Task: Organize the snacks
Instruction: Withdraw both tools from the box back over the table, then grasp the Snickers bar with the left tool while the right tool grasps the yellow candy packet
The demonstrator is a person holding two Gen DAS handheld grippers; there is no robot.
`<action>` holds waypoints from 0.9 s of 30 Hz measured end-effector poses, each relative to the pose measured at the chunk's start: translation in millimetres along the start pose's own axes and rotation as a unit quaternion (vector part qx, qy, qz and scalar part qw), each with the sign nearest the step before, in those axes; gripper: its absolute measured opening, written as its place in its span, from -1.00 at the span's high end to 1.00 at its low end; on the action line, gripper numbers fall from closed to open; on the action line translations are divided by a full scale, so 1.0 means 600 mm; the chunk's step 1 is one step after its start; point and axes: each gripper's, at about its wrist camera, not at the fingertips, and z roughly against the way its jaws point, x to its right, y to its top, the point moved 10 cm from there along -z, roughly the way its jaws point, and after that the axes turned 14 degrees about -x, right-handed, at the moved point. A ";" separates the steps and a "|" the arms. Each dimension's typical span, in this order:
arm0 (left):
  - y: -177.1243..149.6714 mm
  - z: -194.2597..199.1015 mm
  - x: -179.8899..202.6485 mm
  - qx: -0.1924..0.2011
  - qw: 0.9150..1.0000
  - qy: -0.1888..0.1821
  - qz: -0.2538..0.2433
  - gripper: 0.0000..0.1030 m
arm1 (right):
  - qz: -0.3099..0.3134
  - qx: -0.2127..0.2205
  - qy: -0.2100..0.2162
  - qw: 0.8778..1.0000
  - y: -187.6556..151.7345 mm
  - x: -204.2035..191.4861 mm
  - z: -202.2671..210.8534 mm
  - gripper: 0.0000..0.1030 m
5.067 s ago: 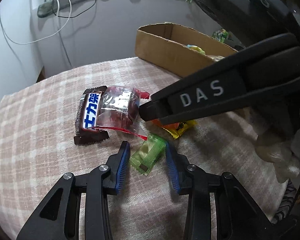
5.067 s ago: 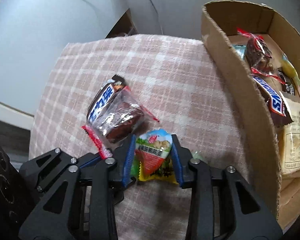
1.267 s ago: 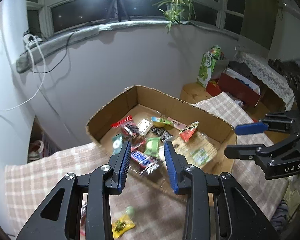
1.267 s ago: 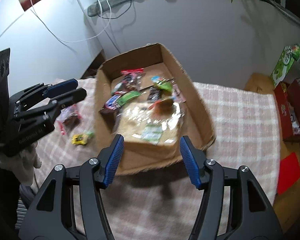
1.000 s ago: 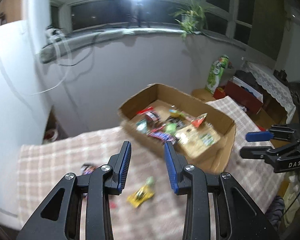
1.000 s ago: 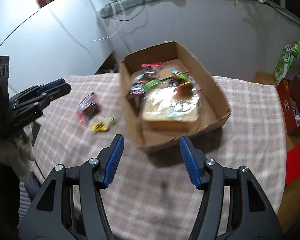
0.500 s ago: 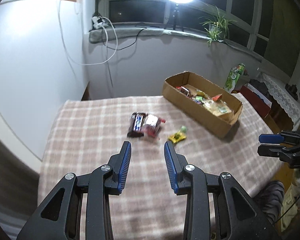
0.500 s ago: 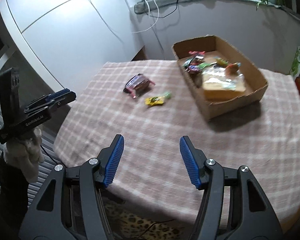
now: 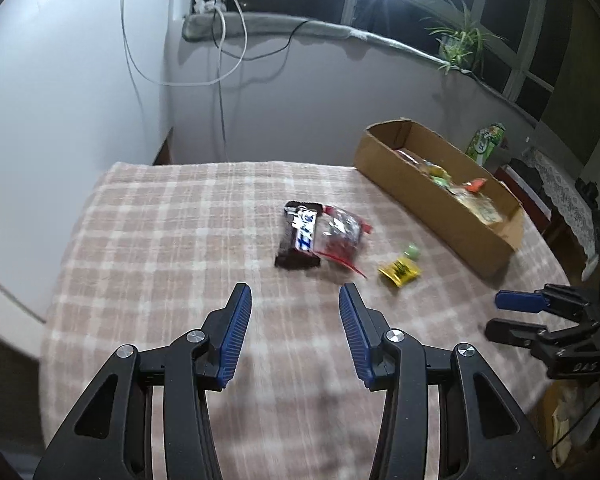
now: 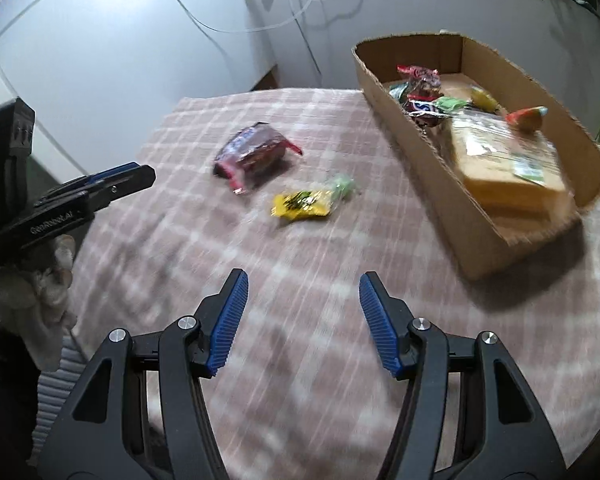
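Both grippers have been drawn back from the box (image 10: 476, 216); left gripper (image 9: 294, 312) is opening, right gripper (image 10: 300, 300) parted, both empty. Four snacks (image 10: 256, 152) await collection.

I see a chocolate bar (image 9: 299, 237) touching a clear red-edged pack (image 9: 342, 238) mid-surface; a yellow packet (image 10: 300, 205) and green candy (image 10: 341, 186) lie flat nearby; the cardboard box (image 10: 414, 151) holds more snacks.
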 end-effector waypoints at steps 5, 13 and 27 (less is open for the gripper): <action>0.032 -0.058 -0.021 -0.040 0.999 -0.013 0.006 0.14 | -0.012 -0.018 -0.010 1.000 0.031 0.008 -0.039 -0.18; 0.058 -0.116 -0.044 -0.114 0.993 -0.026 0.027 0.14 | -0.058 -0.052 -0.005 0.997 0.063 0.017 -0.070 -0.18; 0.078 -0.147 -0.025 -0.174 0.984 -0.026 0.011 0.14 | -0.104 -0.116 -0.020 0.988 0.080 0.024 -0.083 -0.18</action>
